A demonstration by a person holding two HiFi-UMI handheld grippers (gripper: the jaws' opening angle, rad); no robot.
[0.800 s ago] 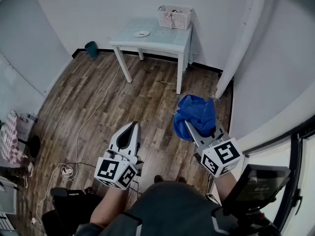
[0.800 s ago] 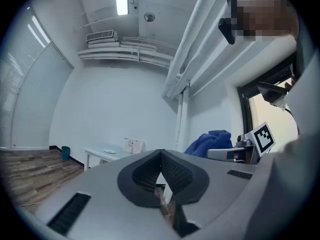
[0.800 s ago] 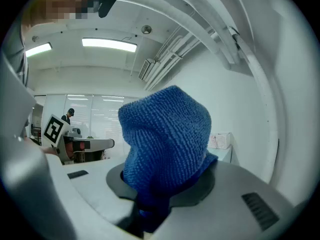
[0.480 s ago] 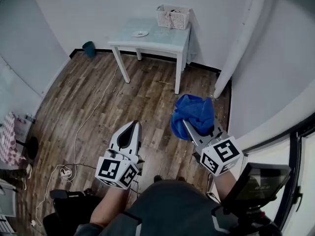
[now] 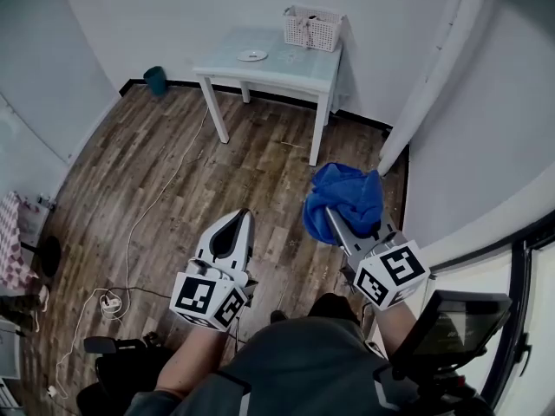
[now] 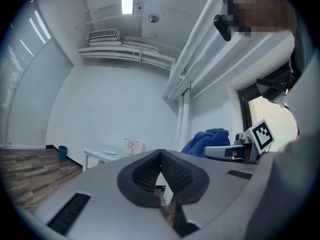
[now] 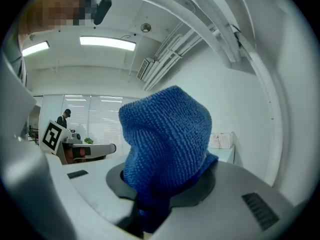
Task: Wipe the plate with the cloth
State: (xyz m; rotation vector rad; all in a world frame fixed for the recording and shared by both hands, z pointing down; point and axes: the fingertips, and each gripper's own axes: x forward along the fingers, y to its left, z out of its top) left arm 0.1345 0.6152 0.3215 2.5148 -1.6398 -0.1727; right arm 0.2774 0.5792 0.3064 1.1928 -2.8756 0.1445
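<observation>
A small white plate (image 5: 252, 55) lies on a pale table (image 5: 295, 69) far ahead by the back wall; it shows small in the left gripper view as the plate (image 6: 108, 152). My right gripper (image 5: 328, 213) is shut on a bunched blue cloth (image 5: 345, 200), held over the wooden floor far short of the table. In the right gripper view the cloth (image 7: 165, 144) bulges up from between the jaws. My left gripper (image 5: 238, 222) is shut with nothing in it, level with the right one; its jaws meet in the left gripper view (image 6: 161, 159).
A white mesh basket (image 5: 312, 28) stands at the table's back right corner. A teal bin (image 5: 156, 81) sits by the wall left of the table. White cables (image 5: 139, 232) trail across the wood floor. A white curtain (image 5: 425, 85) hangs at the right.
The view has shifted slightly, so the table and basket sit a little further right and higher. Both grippers keep their pose; the cloth stays in the right one.
</observation>
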